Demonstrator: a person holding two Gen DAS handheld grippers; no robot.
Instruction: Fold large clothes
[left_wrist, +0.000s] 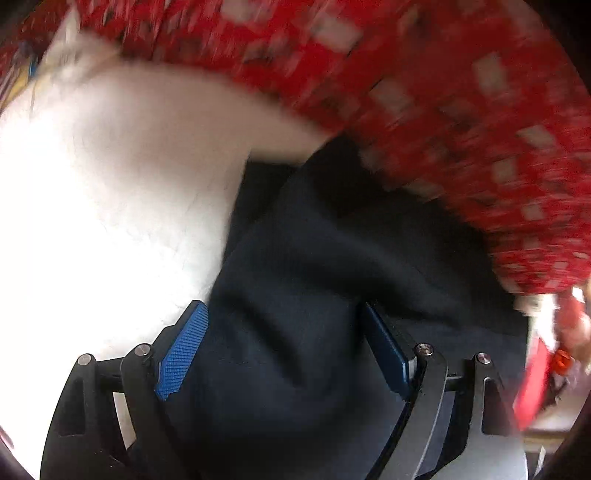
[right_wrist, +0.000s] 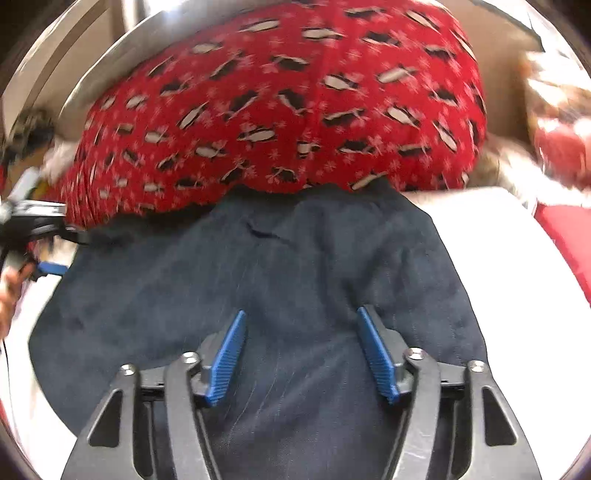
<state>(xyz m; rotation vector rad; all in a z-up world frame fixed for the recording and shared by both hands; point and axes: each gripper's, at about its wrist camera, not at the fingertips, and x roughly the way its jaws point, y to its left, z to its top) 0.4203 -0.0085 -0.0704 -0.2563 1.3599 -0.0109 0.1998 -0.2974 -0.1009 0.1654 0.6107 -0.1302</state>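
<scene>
A dark navy garment (left_wrist: 314, 240) (right_wrist: 258, 266) lies spread on a white surface (left_wrist: 110, 184) (right_wrist: 498, 258). My left gripper (left_wrist: 282, 308) hangs over the garment's edge, open, its blue pads wide apart with dark cloth beneath them. In the right wrist view the same gripper (right_wrist: 64, 254) shows at the far left by the garment's left edge, with a hand (right_wrist: 7, 295) behind it. My right gripper (right_wrist: 303, 312) is open above the middle of the garment, with nothing pinched between its pads.
A bulky red fabric with a penguin print (right_wrist: 295, 92) (left_wrist: 443, 110) lies along the far edge of the garment and overlaps it. Red and pale items (right_wrist: 561, 147) are piled at the right. A pale wall or board (right_wrist: 55, 55) stands behind.
</scene>
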